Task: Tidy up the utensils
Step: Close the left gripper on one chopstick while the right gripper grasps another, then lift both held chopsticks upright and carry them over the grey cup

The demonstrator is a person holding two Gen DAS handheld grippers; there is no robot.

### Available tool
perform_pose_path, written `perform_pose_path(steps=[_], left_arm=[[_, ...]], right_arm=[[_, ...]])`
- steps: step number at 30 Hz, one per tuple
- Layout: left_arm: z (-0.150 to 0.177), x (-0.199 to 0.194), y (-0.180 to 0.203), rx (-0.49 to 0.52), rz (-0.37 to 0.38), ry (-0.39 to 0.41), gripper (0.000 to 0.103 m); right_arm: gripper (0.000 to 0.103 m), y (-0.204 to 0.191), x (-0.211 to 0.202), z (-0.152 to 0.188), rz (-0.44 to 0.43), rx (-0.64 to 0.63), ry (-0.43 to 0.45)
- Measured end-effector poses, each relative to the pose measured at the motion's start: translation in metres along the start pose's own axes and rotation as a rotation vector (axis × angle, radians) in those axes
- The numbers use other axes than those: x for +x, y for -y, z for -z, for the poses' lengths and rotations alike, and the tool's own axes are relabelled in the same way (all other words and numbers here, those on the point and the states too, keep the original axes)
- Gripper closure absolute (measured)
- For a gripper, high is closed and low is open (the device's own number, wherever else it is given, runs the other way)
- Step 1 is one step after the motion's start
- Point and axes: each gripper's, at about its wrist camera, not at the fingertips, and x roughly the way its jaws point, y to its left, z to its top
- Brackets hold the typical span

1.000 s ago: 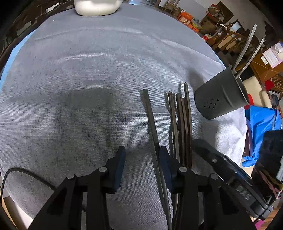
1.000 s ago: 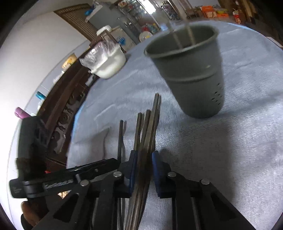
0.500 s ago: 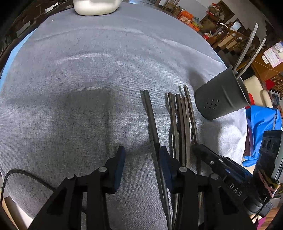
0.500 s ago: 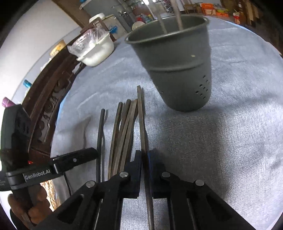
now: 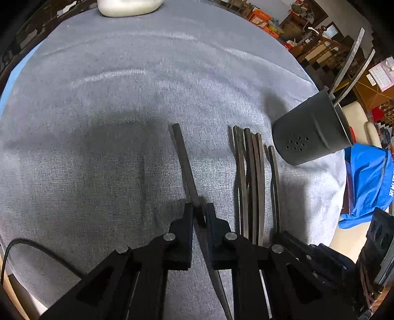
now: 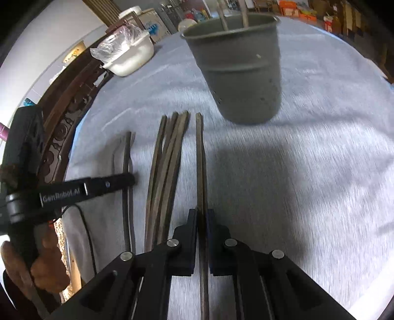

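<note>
Several dark flat utensil handles lie side by side on the grey cloth. My left gripper point(image 5: 199, 213) is shut on the leftmost, separate utensil point(image 5: 184, 157), which also shows in the right wrist view point(image 6: 127, 157). My right gripper point(image 6: 201, 213) is shut on the rightmost utensil point(image 6: 200, 152), seen in the left wrist view point(image 5: 273, 172). A bundle of utensils point(image 5: 249, 167) lies between them point(image 6: 167, 157). The grey perforated holder cup point(image 5: 312, 133) stands just beyond, with two utensils in it point(image 6: 236, 69).
A white bowl point(image 6: 128, 56) covered with plastic sits at the table's far edge point(image 5: 128, 6). A blue bag point(image 5: 369, 179) hangs off the table's right side. A carved wooden frame point(image 6: 73, 103) borders the left edge. Furniture crowds the background.
My left gripper has closed on the leftmost utensil. My right gripper closed on the rightmost utensil and drew it sideways away from the bundle.
</note>
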Motion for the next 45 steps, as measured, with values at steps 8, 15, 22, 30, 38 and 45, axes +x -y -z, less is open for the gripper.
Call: perform_pose_path(steps=[8, 15, 22, 30, 38, 45], left_arm=[[-0.018, -0.008, -0.016, -0.055, -0.001, -0.038, 0.067], [-0.029, -0.004, -0.014, -0.076, -0.009, -0.058, 0.064], [-0.025, 0.003, -0.017, -0.095, -0.001, -0.065, 0.094], [-0.022, -0.030, -0.032, -0.116, 0.001, 0.029, 0.095], [-0.024, -0.115, -0.016, -0.063, 0.013, 0.244, 0.096], [-0.029, -0.188, 0.023, 0.023, 0.056, 0.456, 0.096]], right_arm=[[0.092, -0.013, 0.012, -0.033, 0.129, -0.075, 0.006], [0.092, -0.007, 0.014, -0.041, 0.092, -0.044, 0.038], [0.094, -0.014, 0.015, -0.044, 0.120, -0.109, 0.066], [0.096, -0.017, -0.014, -0.037, -0.008, -0.138, 0.156], [0.096, -0.028, -0.081, -0.030, -0.170, -0.203, 0.381], [0.096, -0.010, -0.145, -0.036, -0.335, -0.109, 0.772]])
